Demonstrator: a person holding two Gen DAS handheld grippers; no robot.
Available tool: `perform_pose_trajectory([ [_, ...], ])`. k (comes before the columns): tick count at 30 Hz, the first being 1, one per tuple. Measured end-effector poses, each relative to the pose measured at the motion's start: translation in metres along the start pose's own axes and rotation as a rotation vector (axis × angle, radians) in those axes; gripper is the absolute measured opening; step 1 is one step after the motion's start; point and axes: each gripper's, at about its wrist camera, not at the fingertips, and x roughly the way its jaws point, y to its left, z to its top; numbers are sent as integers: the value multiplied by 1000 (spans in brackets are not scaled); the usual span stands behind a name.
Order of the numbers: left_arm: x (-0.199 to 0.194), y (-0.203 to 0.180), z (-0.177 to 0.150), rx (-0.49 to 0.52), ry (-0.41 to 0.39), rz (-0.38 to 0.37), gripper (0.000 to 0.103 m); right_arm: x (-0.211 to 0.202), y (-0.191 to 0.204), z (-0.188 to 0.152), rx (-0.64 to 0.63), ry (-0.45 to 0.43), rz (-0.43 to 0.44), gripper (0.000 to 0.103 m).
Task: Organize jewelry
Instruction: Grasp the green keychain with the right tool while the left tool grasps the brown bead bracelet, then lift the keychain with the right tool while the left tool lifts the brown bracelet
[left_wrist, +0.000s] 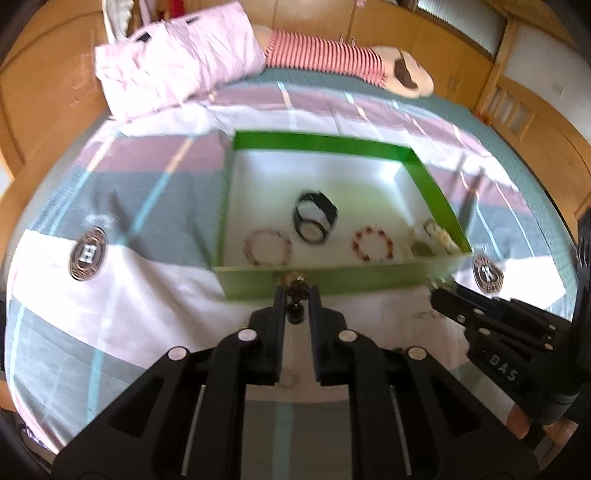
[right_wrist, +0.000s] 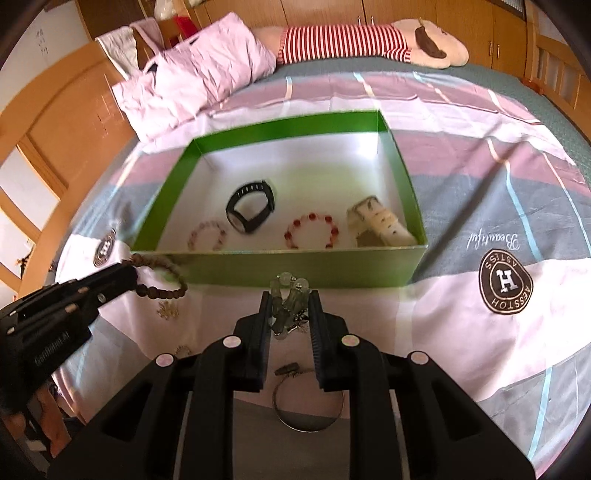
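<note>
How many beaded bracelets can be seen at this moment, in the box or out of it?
4. Pink one and red one lie in the green box; a brown one hangs from the left gripper; a pale green one sits in the right gripper. Others may be hidden.

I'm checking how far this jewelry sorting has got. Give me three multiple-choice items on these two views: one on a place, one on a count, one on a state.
1. Where does the black watch lie?
A. inside the green box
B. on the bedspread beside the box
C. on the pink pillow

2. How many beaded bracelets lie flat on the box floor?
A. none
B. two
C. five

3. What is the state of the right gripper?
A. wide open and empty
B. shut on the pale green bead bracelet
C. shut on the silver bangle

Answers
1. A: the watch sits on the white floor within the green walls.
2. B: a pink bead bracelet and a red bead bracelet lie there.
3. B: pale green beads sit pinched between its fingers, while the bangle lies on the bedspread below.
</note>
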Motion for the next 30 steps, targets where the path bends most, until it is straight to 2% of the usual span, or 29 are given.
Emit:
perform_pose_trajectory([
  [5, -14, 8, 5, -28, -61, -27, 12, -7, 1, 3, 0, -42, -3, 20],
  [10, -29, -4, 4, 44, -151, 26, 12, -18, 4, 5, -21, -91, -5, 20],
  [15, -31, -8, 3, 58, -161, 31, 12, -24, 9, 4, -47, -128, -9, 20],
  [24, -35, -12, 2, 80, -192, 65, 12, -26, 12, 3, -64, -143, -11, 20],
  [30, -32, -13, 1, 85, -182, 73, 12, -26, 13, 3, -70, -144, -16, 20],
])
